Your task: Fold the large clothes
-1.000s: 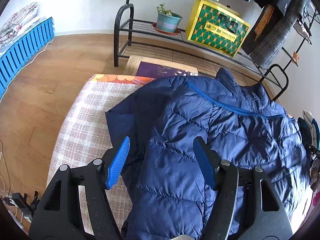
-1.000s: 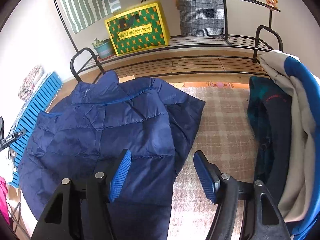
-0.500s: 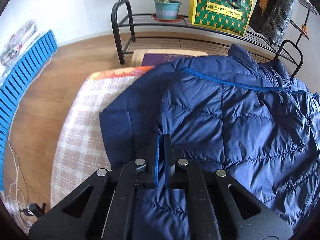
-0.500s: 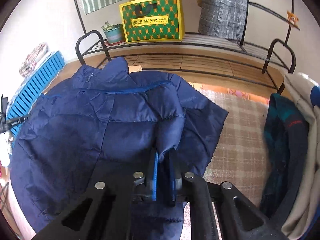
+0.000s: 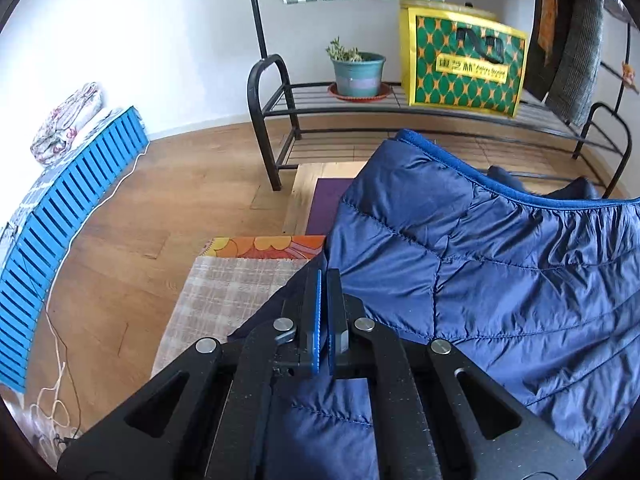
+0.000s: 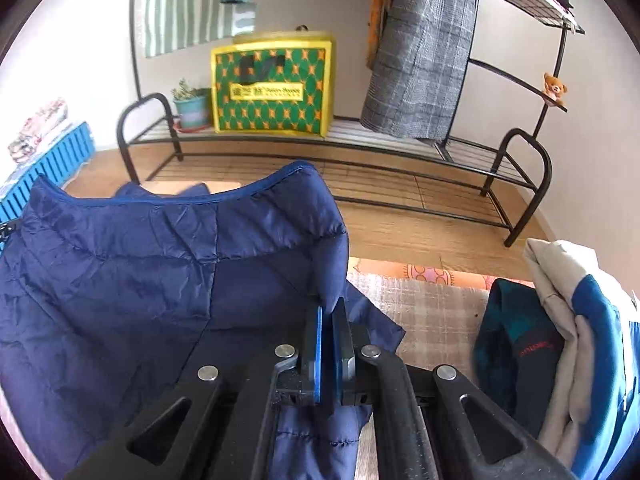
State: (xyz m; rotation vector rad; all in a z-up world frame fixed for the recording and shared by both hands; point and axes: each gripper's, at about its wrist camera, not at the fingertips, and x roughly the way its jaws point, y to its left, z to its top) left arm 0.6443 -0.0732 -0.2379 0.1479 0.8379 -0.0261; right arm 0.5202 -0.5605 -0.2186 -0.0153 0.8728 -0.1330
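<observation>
Both tools pinch jacket; clothes pile lies beside.

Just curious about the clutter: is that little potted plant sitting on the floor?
No, the potted plant stands on a red saucer on the black metal rack, raised above the wooden floor.

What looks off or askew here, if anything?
Nothing damaged or spilled. The navy jacket is bunched and lifted unevenly, pinched by the left gripper and right gripper; expected mid-fold. A loose heap of clothes sits at the right edge of the checked mat.
</observation>
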